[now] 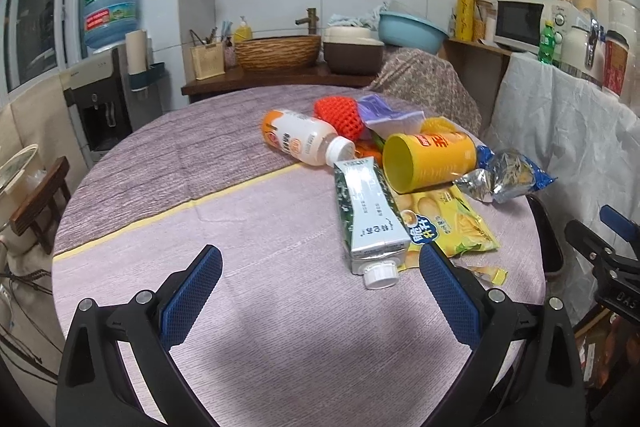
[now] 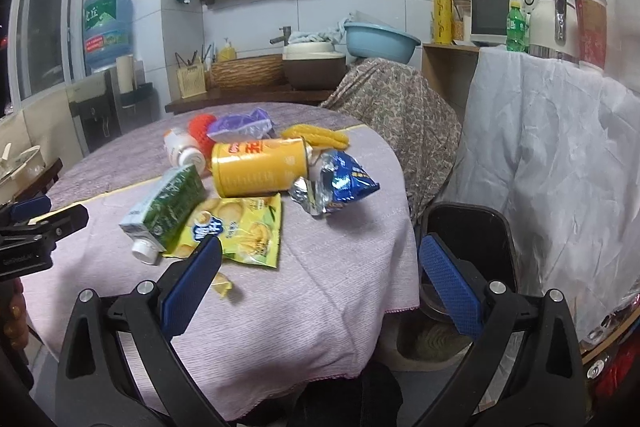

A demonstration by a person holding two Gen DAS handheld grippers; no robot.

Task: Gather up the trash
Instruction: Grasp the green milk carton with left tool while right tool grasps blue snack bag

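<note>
Both grippers, left gripper point(image 1: 320, 267) and right gripper point(image 2: 320, 259), hover with jaws spread wide and empty before the green carton point(image 1: 368, 211), yellow can point(image 1: 430, 161) and snack wrappers point(image 2: 240, 231) on the table point(image 1: 240, 227).

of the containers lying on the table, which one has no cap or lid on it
The yellow can: its open mouth faces the left wrist camera and shows an empty inside. The bottle and the green carton both keep their white caps on.
</note>
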